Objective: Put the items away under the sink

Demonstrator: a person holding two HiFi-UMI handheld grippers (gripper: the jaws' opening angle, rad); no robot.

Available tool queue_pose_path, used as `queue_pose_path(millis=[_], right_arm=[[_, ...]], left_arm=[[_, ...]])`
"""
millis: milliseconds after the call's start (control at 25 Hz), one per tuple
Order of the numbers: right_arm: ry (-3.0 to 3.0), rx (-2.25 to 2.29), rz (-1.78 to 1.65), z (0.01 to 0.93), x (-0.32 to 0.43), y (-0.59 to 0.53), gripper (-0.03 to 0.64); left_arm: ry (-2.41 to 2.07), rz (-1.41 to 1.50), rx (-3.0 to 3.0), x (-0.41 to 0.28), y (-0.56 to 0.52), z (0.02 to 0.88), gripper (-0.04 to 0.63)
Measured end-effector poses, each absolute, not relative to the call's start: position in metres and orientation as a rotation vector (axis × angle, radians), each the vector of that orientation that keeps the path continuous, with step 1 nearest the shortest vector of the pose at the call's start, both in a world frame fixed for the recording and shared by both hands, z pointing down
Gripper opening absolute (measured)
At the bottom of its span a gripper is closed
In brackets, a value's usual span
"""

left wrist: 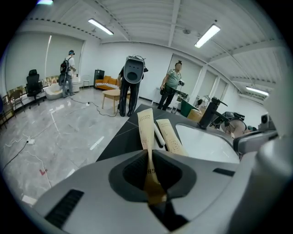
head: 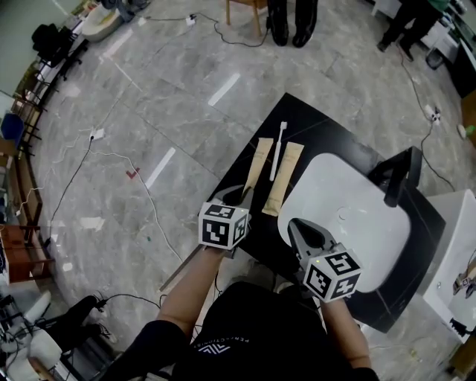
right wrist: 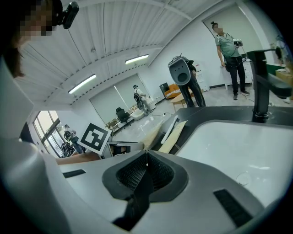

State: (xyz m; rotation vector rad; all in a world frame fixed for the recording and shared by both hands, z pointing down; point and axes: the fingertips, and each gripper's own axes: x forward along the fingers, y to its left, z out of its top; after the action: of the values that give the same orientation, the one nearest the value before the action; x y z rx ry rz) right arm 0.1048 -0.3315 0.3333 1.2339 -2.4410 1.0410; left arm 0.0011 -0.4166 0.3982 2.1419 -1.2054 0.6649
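On the black counter [head: 316,126] left of the white sink [head: 364,223] lie two tan paper packets with a white stick [head: 278,151] between them. My left gripper [head: 242,196] is shut on the near end of the left packet [head: 258,160]. In the left gripper view that packet [left wrist: 145,125] stands pinched between the jaws [left wrist: 150,154], with the other packet [left wrist: 169,137] lying flat beside it. The right packet [head: 283,178] lies untouched. My right gripper [head: 297,225] hovers at the sink's near left rim, shut [right wrist: 146,154] with nothing in it.
A black faucet [head: 398,177] stands at the sink's far right side. A white cabinet [head: 454,253] adjoins the counter on the right. Cables [head: 111,156] run over the grey floor, and a person's legs [head: 291,22] and a wooden stool [head: 245,11] are beyond the counter.
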Motion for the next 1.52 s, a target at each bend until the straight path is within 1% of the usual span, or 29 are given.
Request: queue_pose_path(millis=[240,680,1160,1520], right_arm=[[-2.465,1.210,1.010,0.330,0.109,-0.320,0.037],[-2.509,1.172,0.968,0.316,0.125,-0.271,0.037],[-2.561,1.111,0.910,0.305,0.133,-0.200,0.037],[-2.567,1.098,0.872,0.301,0.147,-0.152,0.037]], left_arm=[[-1.254,0.586,2.201,0.005,-0.396,0.375,0.032],[-1.278,0.551,2.242,0.018,-0.335,0.347,0.032],[-1.303,0.511,2.262,0.023,-0.250,0.331,0.032],[-1.281,0.516,2.266,0.038,-0.187,0.335,0.032]])
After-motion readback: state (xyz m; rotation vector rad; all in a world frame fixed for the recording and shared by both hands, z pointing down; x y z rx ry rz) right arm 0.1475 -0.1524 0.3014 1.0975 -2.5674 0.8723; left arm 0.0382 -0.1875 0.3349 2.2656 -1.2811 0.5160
